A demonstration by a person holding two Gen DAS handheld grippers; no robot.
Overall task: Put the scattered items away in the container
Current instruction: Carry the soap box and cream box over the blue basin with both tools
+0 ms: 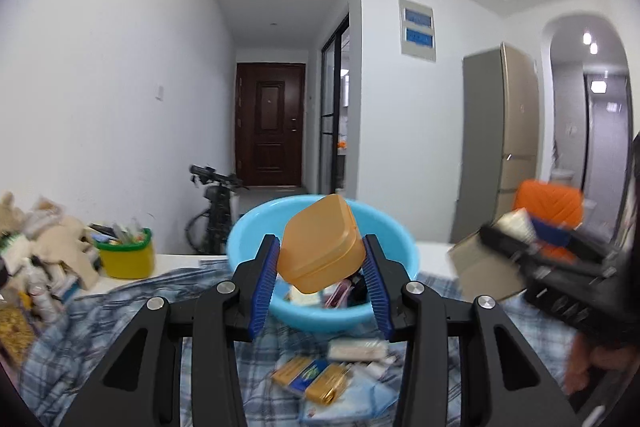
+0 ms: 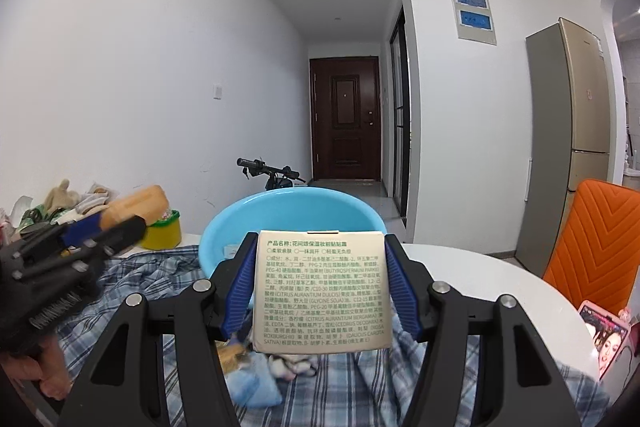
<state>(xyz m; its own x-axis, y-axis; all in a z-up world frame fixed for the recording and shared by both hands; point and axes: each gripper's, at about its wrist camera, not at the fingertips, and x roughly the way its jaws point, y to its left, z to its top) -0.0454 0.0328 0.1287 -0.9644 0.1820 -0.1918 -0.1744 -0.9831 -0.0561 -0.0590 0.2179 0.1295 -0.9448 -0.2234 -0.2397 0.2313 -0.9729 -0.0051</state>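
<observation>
At the far left of the left wrist view, a heap of beige plush toys and packets (image 1: 44, 247) sits on the white round desk (image 1: 180, 261). It lies outside the work area and looks like it is waiting its turn. Just right of it stands a small yellow tub with a green rim (image 1: 127, 255), stuffed with small packets I cannot identify.

In the lower middle of that frame, the left tongs (image 1: 320, 263) are clenched on a rounded orange plastic case (image 1: 320, 245). They hold it tilted and lifted in front of the light blue plastic basin (image 1: 248, 239), probably so it can be carried over the rim and dropped in. The basin rests on a blue plaid cloth (image 1: 120, 311) and already holds a few items: a pale card, something pink and something dark, all too hidden to name. Below it, gold and blue sachets (image 1: 310, 381) and a white packet (image 1: 356, 349) lie loose on the cloth, not yet collected.

In the right wrist view, the right tongs (image 2: 322, 285) grip a cream cardboard box printed with green text (image 2: 322, 287) by its two sides. The box is upright and just short of the basin, which suggests both items are bound for it together. At the right edge stand an orange quilted chair (image 2: 596, 235) and a pink-cased phone (image 2: 604, 337).
</observation>
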